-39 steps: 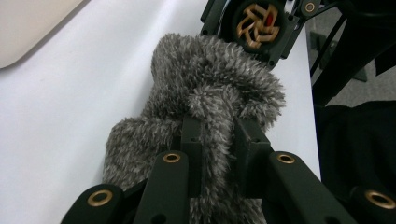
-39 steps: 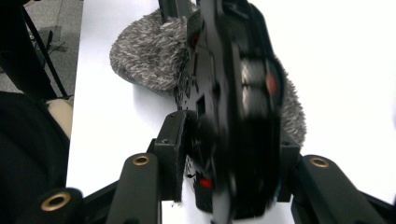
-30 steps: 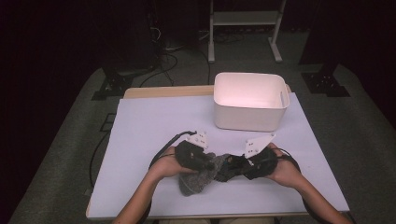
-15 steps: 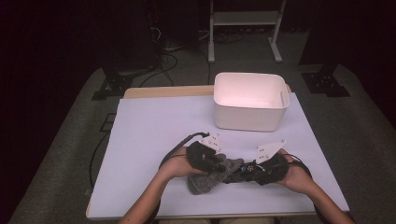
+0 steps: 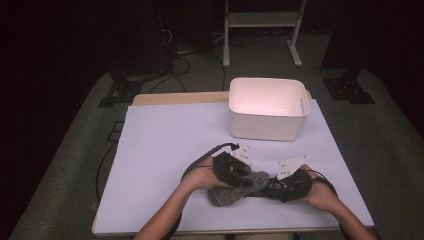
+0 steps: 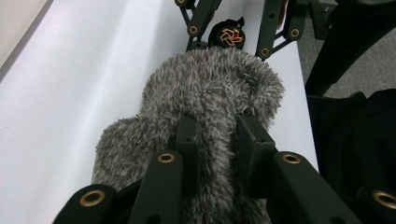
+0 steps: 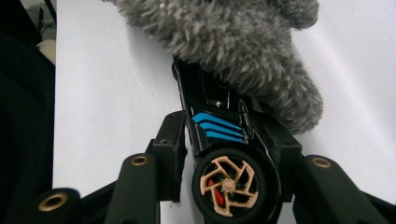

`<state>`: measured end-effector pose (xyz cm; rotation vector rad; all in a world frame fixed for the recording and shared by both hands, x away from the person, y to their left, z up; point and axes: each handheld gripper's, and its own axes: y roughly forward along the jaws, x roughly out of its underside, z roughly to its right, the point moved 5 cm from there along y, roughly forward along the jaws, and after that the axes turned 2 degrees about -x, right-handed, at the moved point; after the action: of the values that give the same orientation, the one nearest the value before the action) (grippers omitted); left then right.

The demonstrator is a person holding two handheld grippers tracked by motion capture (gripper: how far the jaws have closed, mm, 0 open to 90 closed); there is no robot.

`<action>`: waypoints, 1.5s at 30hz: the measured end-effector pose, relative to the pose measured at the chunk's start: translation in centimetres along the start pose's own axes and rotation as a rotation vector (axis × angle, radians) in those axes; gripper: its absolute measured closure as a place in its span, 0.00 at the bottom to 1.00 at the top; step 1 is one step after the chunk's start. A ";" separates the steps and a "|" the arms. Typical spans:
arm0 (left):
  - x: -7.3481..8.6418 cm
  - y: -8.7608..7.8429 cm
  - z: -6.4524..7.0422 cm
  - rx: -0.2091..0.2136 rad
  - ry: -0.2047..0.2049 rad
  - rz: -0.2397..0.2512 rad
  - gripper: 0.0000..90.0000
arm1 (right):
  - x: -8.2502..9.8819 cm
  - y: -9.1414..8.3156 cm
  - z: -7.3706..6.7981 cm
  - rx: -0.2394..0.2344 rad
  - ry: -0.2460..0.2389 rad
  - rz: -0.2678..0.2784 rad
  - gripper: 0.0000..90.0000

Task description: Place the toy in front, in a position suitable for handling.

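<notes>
On the white tabletop (image 5: 165, 150), near its front edge, the left gripper (image 5: 239, 172) is clamped on a pinch of a fuzzy grey sock (image 5: 235, 191); its jaws have just been easing apart a little, though the fabric is between them and the pads press on it in the left gripper view. Just to the right, touching the sock's end, the right gripper (image 5: 274, 187) grasps a black toy car (image 7: 219, 135) by its sides, nose pushed under the pile. Farther back stands a white bin (image 5: 267, 107), well apart. The risk, as I judge it, is that the loosening left grip lets the sock slip, or that the car snags in the fluff and drags the sock along.
</notes>
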<state>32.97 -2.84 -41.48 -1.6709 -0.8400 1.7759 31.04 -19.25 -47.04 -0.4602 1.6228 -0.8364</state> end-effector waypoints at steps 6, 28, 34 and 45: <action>-0.6 0.4 0.2 -0.017 0.010 -0.024 0.69 | 0.2 -0.1 0.0 -0.001 0.013 0.005 0.62; -1.0 2.7 0.3 0.005 -0.008 -0.064 0.51 | 0.9 0.1 -0.1 -0.011 0.031 0.012 0.66; -1.0 2.1 0.3 0.020 0.001 -0.057 0.59 | 0.9 0.1 -0.2 -0.011 0.025 0.014 0.66; -0.3 1.1 0.6 -0.006 0.003 -0.039 0.67 | 0.4 0.5 -0.5 0.008 -0.010 0.019 0.67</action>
<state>32.41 -3.79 -42.08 -1.6491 -0.8713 1.7455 30.58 -19.10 -47.69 -0.4426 1.6115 -0.8247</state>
